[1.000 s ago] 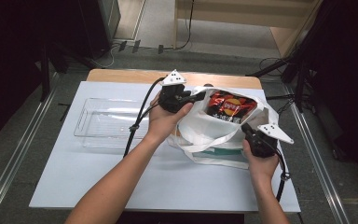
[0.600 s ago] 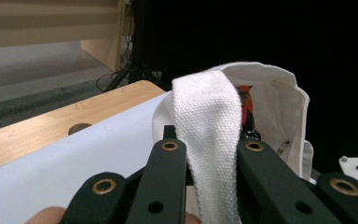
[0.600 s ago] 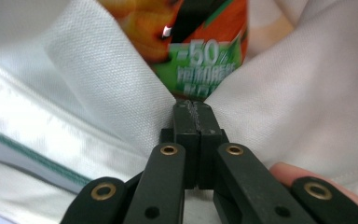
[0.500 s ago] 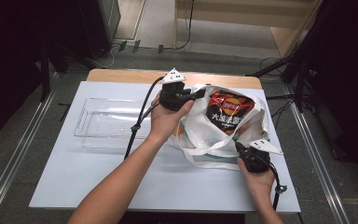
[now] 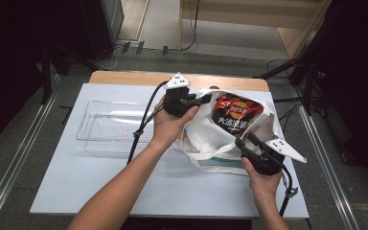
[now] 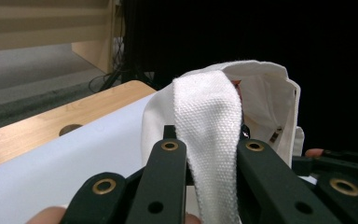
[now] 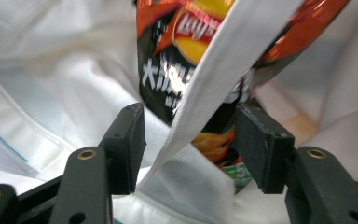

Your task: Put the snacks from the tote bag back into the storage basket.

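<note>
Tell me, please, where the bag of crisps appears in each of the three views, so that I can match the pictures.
High view: the bag of crisps sits right of centre, in the mouth of the white tote bag.
Left gripper view: a sliver of red shows at the tote's rim, probably the crisps.
Right gripper view: it fills the upper centre, behind a white strap.
Shared landmark: the white tote bag.

Looks like a lab or recording studio rather than a home: black curtains [image 5: 24, 57] hung on both sides, cables [image 5: 191, 28] trailing across grey carpet [image 5: 230, 57] at the far end, metal floor rails [image 5: 14, 158] left and right, a white-topped table [image 5: 100, 191] standing alone in the middle.
</note>
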The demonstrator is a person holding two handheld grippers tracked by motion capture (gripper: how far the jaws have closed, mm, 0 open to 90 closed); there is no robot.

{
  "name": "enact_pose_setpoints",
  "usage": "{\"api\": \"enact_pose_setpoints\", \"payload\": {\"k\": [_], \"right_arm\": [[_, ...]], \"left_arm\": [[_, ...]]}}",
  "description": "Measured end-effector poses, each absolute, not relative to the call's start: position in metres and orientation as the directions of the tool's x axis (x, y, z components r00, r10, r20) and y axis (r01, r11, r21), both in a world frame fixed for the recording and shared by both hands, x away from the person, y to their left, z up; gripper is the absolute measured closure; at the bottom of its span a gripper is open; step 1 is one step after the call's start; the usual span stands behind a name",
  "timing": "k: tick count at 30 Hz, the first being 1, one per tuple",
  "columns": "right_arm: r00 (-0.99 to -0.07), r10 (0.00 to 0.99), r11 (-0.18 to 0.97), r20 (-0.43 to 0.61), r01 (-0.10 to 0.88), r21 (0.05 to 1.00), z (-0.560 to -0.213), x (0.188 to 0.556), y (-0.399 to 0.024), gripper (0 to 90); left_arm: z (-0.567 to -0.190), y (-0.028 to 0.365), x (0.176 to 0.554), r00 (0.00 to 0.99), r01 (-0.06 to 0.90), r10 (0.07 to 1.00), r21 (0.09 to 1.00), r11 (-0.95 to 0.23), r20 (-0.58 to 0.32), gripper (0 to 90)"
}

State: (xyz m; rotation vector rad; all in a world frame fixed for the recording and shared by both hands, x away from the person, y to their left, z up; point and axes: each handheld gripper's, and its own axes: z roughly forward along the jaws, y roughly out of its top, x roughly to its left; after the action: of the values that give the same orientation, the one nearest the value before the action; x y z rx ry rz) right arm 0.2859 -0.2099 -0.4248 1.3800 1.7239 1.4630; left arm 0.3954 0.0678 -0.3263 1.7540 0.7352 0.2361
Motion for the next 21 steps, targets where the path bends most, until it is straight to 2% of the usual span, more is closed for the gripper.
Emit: {"api": "enact_pose_setpoints", "payload": {"k": [1, 2, 4, 5, 6, 9, 13, 17, 18, 21], "right_arm": [[-0.371, 0.899, -0.084, 0.233, 0.377, 0.923, -0.425, 0.286, -0.210, 50.7], [-0.377, 0.898, -0.056, 0.226, 0.413, 0.909, -0.428, 0.293, -0.205, 68.5], [-0.391, 0.895, -0.038, 0.217, 0.416, 0.908, -0.428, 0.295, -0.201, 85.2], [-0.391, 0.895, -0.038, 0.217, 0.416, 0.908, -0.428, 0.295, -0.201, 85.2], [-0.392, 0.899, -0.022, 0.194, 0.402, 0.915, -0.427, 0.295, -0.199, 88.9], [-0.422, 0.890, -0.010, 0.173, 0.361, 0.933, -0.419, 0.294, -0.195, 89.5], [-0.439, 0.879, -0.051, 0.185, 0.300, 0.953, -0.399, 0.296, -0.191, 89.5], [-0.454, 0.867, -0.077, 0.204, 0.283, 0.956, -0.389, 0.301, -0.187, 89.5], [-0.470, 0.857, -0.086, 0.213, 0.277, 0.957, -0.382, 0.304, -0.183, 89.4], [-0.486, 0.845, -0.096, 0.223, 0.273, 0.957, -0.375, 0.307, -0.178, 89.3]], "left_arm": [[-0.326, 0.068, 0.395, 0.783, 0.354, 0.586, 0.924, -0.142, -0.210, 85.9], [-0.328, 0.067, 0.394, 0.786, 0.352, 0.583, 0.925, -0.144, -0.209, 85.9], [-0.330, 0.068, 0.392, 0.789, 0.344, 0.582, 0.927, -0.153, -0.197, 85.7], [-0.330, 0.068, 0.392, 0.789, 0.344, 0.582, 0.927, -0.153, -0.197, 85.6], [-0.331, 0.068, 0.391, 0.790, 0.345, 0.580, 0.926, -0.156, -0.197, 85.6], [-0.336, 0.067, 0.386, 0.803, 0.347, 0.561, 0.923, -0.163, -0.203, 79.9], [-0.348, 0.059, 0.369, 0.830, 0.311, 0.539, 0.922, -0.231, -0.144, 62.1], [-0.354, 0.055, 0.356, 0.826, 0.271, 0.558, 0.925, -0.267, -0.081, 40.3], [-0.357, 0.051, 0.347, 0.820, 0.247, 0.572, 0.921, -0.301, -0.032, 32.1], [-0.361, 0.044, 0.337, 0.814, 0.220, 0.581, 0.911, -0.349, 0.026, 22.4]]}}
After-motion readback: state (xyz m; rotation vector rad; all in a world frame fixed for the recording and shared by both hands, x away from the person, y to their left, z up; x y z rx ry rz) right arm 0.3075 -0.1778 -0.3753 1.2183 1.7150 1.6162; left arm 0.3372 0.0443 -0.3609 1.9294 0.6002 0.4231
